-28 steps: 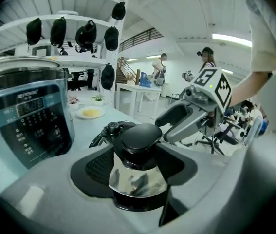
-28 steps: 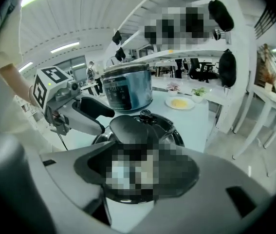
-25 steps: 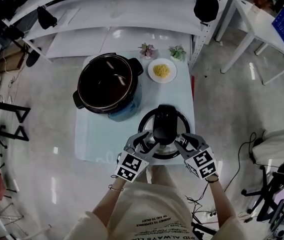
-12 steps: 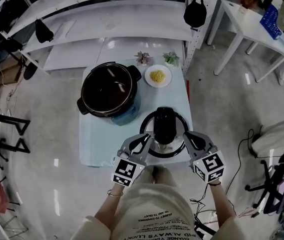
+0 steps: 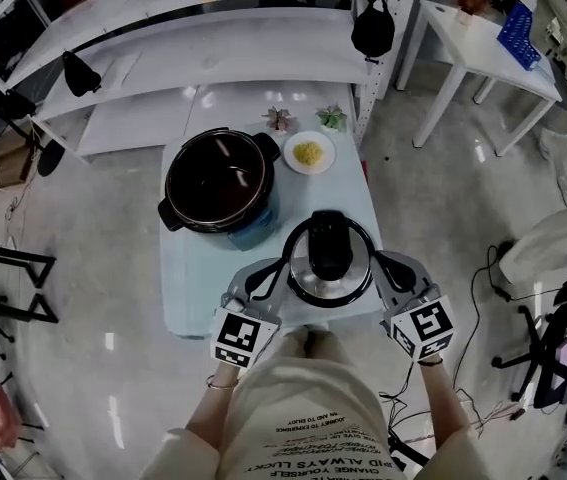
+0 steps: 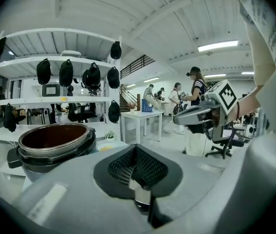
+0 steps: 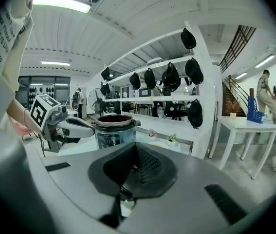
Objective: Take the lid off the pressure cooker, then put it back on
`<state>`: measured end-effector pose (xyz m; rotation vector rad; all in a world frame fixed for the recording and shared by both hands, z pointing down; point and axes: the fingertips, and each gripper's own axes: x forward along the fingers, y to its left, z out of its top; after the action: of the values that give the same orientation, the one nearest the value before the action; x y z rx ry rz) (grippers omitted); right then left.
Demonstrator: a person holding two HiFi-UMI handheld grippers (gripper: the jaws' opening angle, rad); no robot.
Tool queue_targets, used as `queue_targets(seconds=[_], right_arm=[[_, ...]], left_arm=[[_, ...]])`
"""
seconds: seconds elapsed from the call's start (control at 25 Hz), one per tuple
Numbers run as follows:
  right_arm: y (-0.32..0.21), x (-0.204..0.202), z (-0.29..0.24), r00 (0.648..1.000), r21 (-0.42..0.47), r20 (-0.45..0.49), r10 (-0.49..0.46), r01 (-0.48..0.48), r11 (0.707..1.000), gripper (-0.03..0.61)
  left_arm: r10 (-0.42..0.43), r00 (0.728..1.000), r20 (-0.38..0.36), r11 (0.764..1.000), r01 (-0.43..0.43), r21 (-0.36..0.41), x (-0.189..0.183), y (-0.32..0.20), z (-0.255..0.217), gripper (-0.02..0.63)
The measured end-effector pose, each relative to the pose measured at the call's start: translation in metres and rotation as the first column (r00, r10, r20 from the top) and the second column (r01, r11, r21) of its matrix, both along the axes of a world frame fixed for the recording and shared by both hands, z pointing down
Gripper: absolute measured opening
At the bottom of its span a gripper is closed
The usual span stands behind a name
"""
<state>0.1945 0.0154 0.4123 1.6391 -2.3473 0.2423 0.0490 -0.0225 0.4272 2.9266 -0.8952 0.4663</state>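
The round steel lid [image 5: 331,261] with its black handle hangs level above the near right part of the light blue table [image 5: 195,283]. My left gripper [image 5: 283,272] is shut on the lid's left rim and my right gripper [image 5: 380,267] on its right rim. In the left gripper view a strip of metal rim [image 6: 140,197] is pinched between the pads, and the same shows in the right gripper view at the rim [image 7: 125,196]. The open pressure cooker pot [image 5: 219,181] stands at the table's far left, its dark inside showing; it also appears as the pot [image 6: 53,144] and the pot [image 7: 113,129].
A white plate [image 5: 309,153] of yellow food and two small potted plants [image 5: 277,119] [image 5: 331,116] sit at the table's far edge. White shelving [image 5: 213,38] with black bags stands behind, and a white table [image 5: 483,38] to the right. People stand far off in the room.
Both grippers have closed on the lid's rim and raised it off the table; the lid now looks larger and higher in the head view.
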Motion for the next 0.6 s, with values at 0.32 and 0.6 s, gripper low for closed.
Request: queue_targets(seconds=[0.32, 0.6], right_arm=[[0.003, -0.009, -0.005, 1.0, 0.031, 0.026, 0.003, -0.004, 0.999, 0.008], [0.002, -0.01, 0.007, 0.995, -0.01, 0.063, -0.078, 0.079, 0.997, 0.076]], left_arm=[[0.052, 0.998, -0.016, 0.998, -0.053, -0.027, -0.006, 0.003, 0.003, 0.029], [0.106, 0.994, 0.007, 0.992, -0.105, -0.064, 0.004, 0.008, 0.013, 0.056]])
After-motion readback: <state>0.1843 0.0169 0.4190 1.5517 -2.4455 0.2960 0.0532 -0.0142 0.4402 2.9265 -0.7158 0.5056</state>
